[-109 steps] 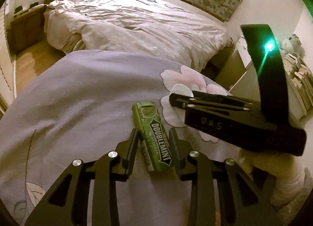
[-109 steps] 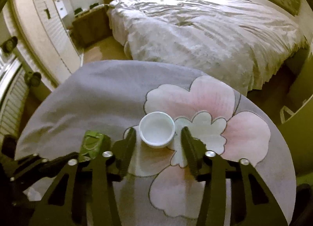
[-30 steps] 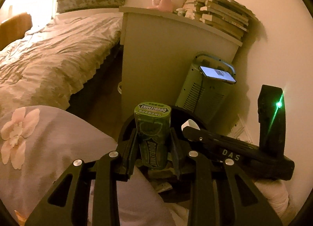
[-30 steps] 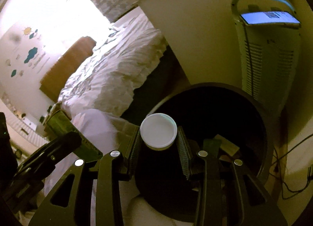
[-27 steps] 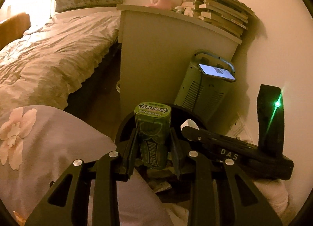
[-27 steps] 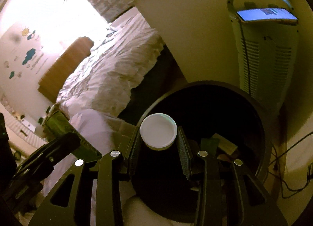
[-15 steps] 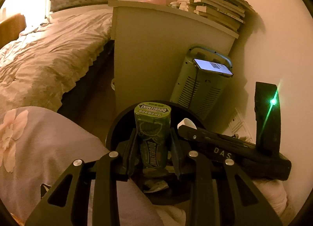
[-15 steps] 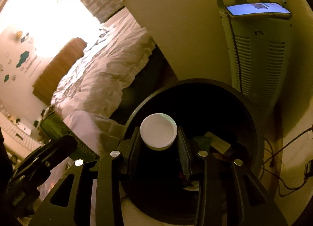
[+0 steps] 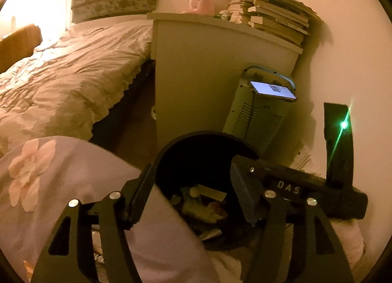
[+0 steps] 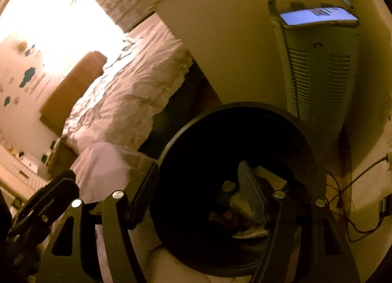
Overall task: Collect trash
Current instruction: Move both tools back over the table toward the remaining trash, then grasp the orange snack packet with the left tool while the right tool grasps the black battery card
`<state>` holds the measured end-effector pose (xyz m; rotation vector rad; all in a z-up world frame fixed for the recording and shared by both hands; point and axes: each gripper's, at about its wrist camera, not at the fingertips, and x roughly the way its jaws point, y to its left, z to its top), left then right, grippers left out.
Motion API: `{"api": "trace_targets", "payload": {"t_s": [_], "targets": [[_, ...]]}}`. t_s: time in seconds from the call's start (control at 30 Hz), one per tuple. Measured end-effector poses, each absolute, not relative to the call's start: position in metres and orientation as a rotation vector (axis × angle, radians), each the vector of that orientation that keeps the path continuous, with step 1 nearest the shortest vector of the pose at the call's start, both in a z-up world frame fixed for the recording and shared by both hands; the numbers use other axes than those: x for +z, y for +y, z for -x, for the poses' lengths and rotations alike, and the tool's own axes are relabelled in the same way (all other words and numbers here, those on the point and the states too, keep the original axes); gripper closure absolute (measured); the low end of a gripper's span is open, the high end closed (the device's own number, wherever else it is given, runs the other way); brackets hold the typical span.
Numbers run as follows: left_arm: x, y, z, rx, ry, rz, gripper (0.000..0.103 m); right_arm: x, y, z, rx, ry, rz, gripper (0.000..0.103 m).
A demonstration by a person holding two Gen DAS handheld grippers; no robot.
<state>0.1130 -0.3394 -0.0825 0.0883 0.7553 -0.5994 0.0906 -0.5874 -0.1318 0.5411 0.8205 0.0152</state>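
Jaws spread wide and empty on both: left gripper (image 9: 191,193) and right gripper (image 10: 199,193) poised side by side over the mouth of the black bin (image 10: 303,141), trash (image 9: 205,203) heaped at its bottom, among it paper scraps and something small and round, dim in the shadow. Hemmed in at the rim by the floral-covered counter (image 9: 61,172) on the near left, the cabinet (image 9: 208,74) behind and the heater (image 10: 318,74) with a lit phone (image 10: 318,17) on top to the right. Open floor only as a narrow dark strip toward the bed (image 9: 61,74).
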Motion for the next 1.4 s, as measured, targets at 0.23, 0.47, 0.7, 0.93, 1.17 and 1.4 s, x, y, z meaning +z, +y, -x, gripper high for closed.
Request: {"api": "trace_targets", "payload": {"t_s": [0.23,0.47,0.7,0.93,1.17,1.4], "targets": [[-0.083,-0.291,-0.103,-0.506,0.759,-0.074,0.027,-0.122,-0.545,-0.097,0.156,0.838,-0.446,0.035],[-0.094,-0.223,-0.094,-0.368,0.791,-0.046,0.026,-0.115,-0.487,-0.100,0.309,0.869,-0.325,0.035],[-0.106,-0.160,-0.081,-0.252,0.823,-0.023,0.015,-0.110,-0.433,-0.096,0.443,0.899,-0.149,0.035],[-0.127,-0.124,-0.067,-0.211,0.890,-0.040,0.015,-0.119,-0.384,-0.096,0.581,0.927,0.088,0.025],[-0.146,-0.114,-0.059,-0.220,0.947,-0.084,0.015,-0.133,-0.345,-0.106,0.687,0.940,0.328,0.025],[-0.158,-0.111,-0.061,-0.216,0.970,-0.091,0.015,-0.148,-0.319,-0.122,0.755,0.965,0.474,0.023]]}}
